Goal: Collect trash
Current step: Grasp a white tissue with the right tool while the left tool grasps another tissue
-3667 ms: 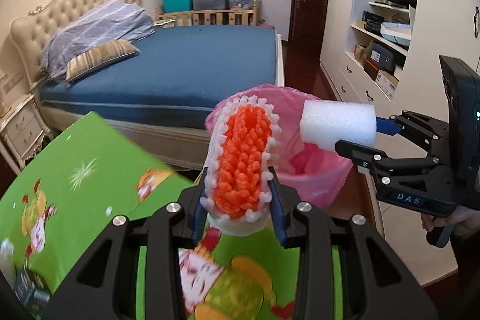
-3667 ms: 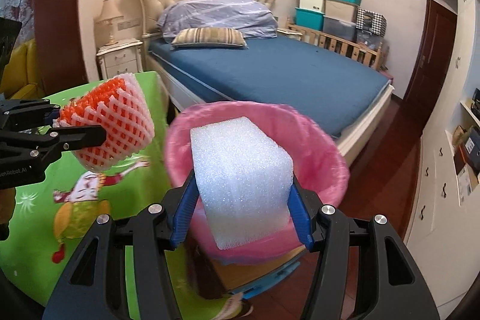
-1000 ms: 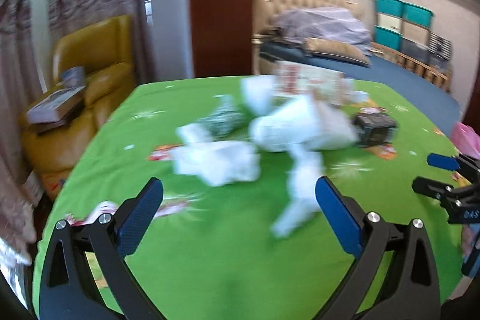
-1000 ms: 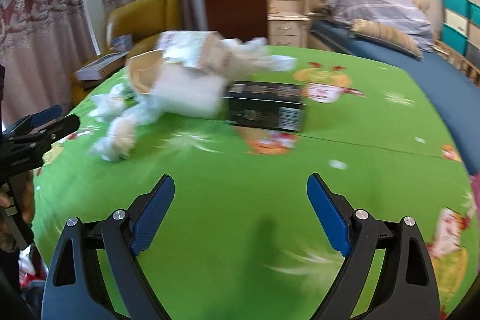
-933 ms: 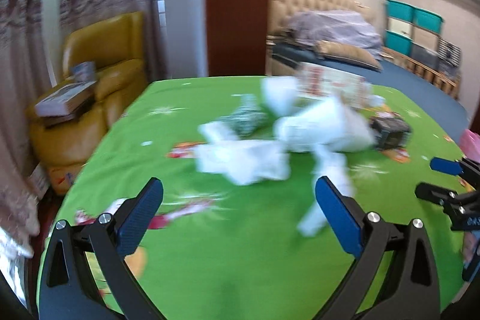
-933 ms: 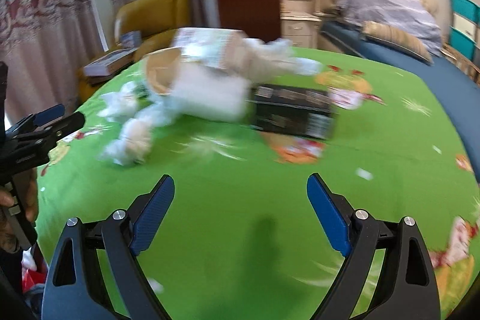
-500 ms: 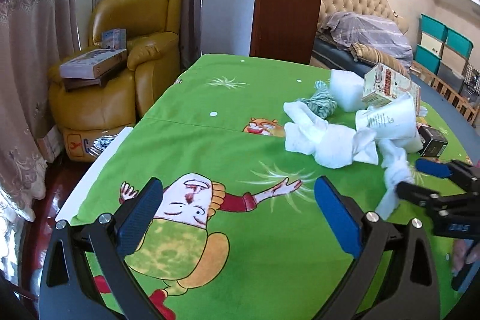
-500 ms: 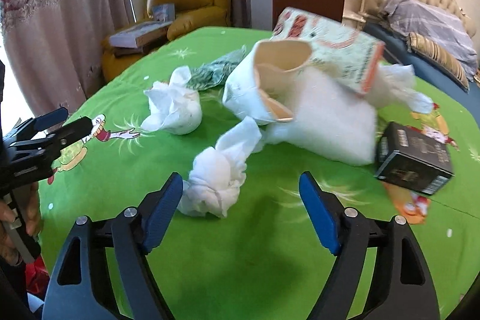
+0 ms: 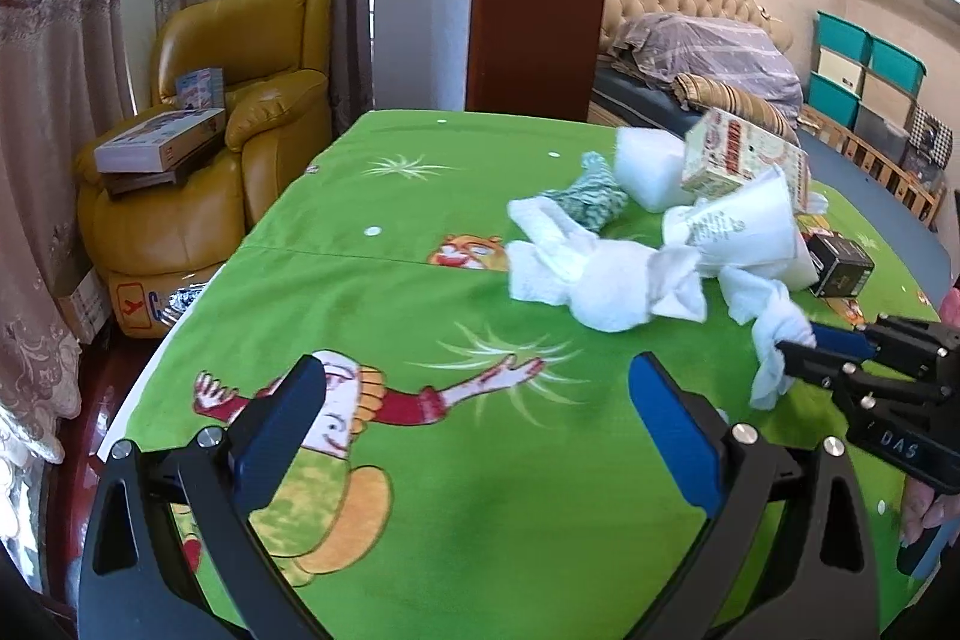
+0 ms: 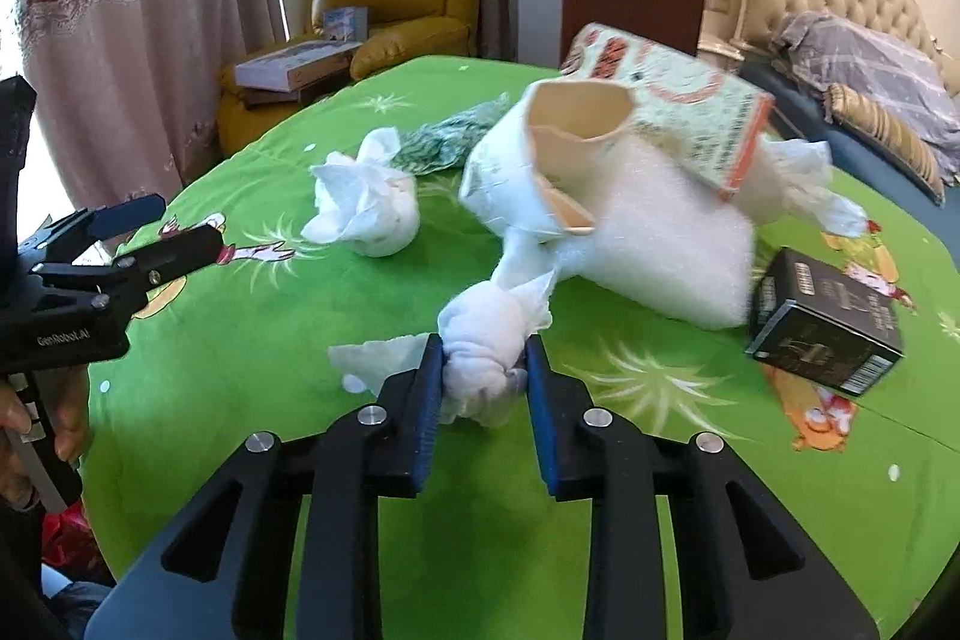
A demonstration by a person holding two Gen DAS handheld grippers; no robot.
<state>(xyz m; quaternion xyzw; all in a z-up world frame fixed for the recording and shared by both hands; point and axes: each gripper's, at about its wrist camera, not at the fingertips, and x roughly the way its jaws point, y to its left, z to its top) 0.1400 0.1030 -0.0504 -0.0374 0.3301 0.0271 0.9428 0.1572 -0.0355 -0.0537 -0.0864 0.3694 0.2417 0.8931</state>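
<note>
jaws of right gripper (image 10: 485, 376) clenched on a tissue wad (image 10: 489, 340), low centre of the right wrist frame, on the green cloth (image 10: 252, 340). jaws of left gripper (image 9: 480, 418) spread wide, grasping nothing, above bare cloth at the bottom of the left wrist frame. second wad (image 10: 366, 202) upper left of the held one. behind it, a paper cup (image 10: 540, 160) on its side, foam (image 10: 660, 250), a printed carton (image 10: 672, 100). black box (image 10: 822, 322) at right, apart.

Black grippers (image 10: 483, 370), blue pads (image 9: 675, 424), silver screws.
</note>
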